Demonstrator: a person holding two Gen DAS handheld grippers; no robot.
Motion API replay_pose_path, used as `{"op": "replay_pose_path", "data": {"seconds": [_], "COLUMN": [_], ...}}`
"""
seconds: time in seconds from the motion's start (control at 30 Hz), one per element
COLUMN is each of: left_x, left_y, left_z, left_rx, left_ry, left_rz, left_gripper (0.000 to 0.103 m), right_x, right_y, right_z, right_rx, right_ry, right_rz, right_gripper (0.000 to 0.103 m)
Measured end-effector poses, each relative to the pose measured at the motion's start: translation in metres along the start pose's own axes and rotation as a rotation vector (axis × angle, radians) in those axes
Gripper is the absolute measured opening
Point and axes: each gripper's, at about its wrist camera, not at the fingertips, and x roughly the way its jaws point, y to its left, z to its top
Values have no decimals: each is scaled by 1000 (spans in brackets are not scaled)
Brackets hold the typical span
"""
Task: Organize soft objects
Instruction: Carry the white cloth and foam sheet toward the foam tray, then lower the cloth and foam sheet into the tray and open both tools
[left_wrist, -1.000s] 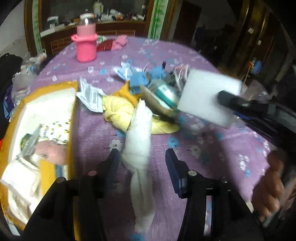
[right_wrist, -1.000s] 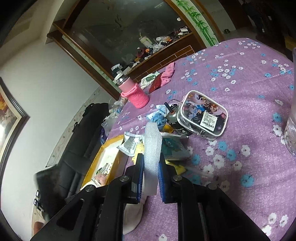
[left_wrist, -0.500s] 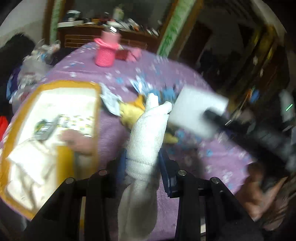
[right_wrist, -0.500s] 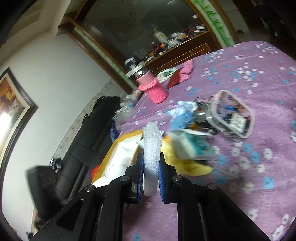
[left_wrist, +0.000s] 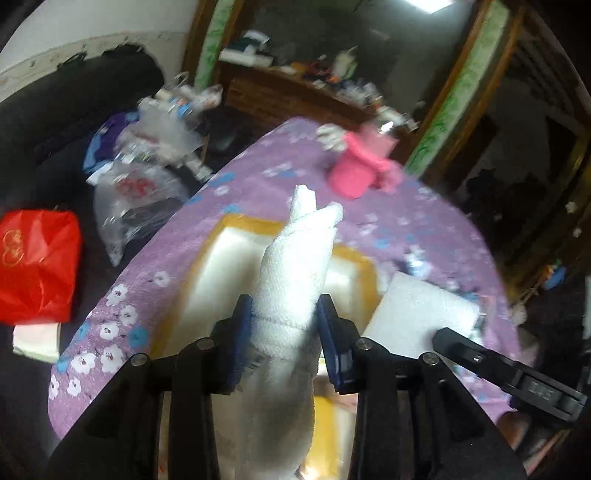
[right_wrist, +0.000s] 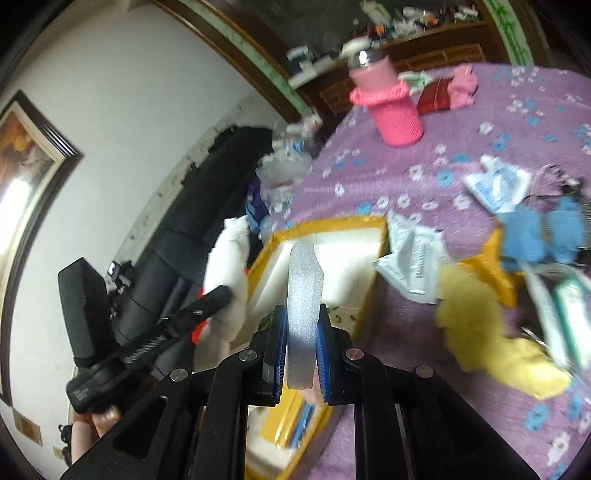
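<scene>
Left wrist view, left gripper (left_wrist: 284, 328) angled down clamping white towel (left_wrist: 295, 266), right gripper (right_wrist: 301, 354) clamping foam sheet (right_wrist: 303, 288)

Purple flowered tablecloth (right_wrist: 424, 147). Pink knit-sleeved bottle (right_wrist: 391, 107) upright near the far edge, dark red pouch (right_wrist: 434, 99) beside it. White printed packets (right_wrist: 413, 258) next to the box. Red bag (left_wrist: 37, 266) and clear plastic bags (left_wrist: 136, 199) off the table. Framed picture (right_wrist: 26, 166) on wall.
</scene>
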Motion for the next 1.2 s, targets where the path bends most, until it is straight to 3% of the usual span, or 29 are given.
{"op": "replay_pose_path", "data": {"seconds": [0.13,0.27,0.37,0.43,0.5,0.6,0.77,1.0,1.2], "left_x": [20,24,25,20,15,-2,-24,-50,-51], "left_y": [10,17,14,10,10,12,9,-22,-72], "left_z": [-4,-11,-14,-17,-17,-20,-32,-58,-77], "left_rx": [-1,-28,-24,-13,-19,-44,-61,5,89], "left_ry": [42,57,56,51,55,-4,-71,-86,-9], "left_rz": [57,67,72,65,30,18,81,170,1], "left_gripper": [33,34,38,45,59,72,72,72,72], "right_x": [34,52,61,60,50,26,-16,-76,-118], "right_y": [9,14,16,17,19,27,32,12,-33], "right_z": [13,18,23,24,21,12,-13,-60,-86], "right_rx": [-6,2,0,6,7,-38,-115,-139,-95], "right_ry": [57,82,96,98,71,29,-41,-103,-142], "right_rz": [-44,-63,-86,-95,-86,-85,-93,-95,-154], "right_gripper": [14,15,20,33,52,60,75,81,81]}}
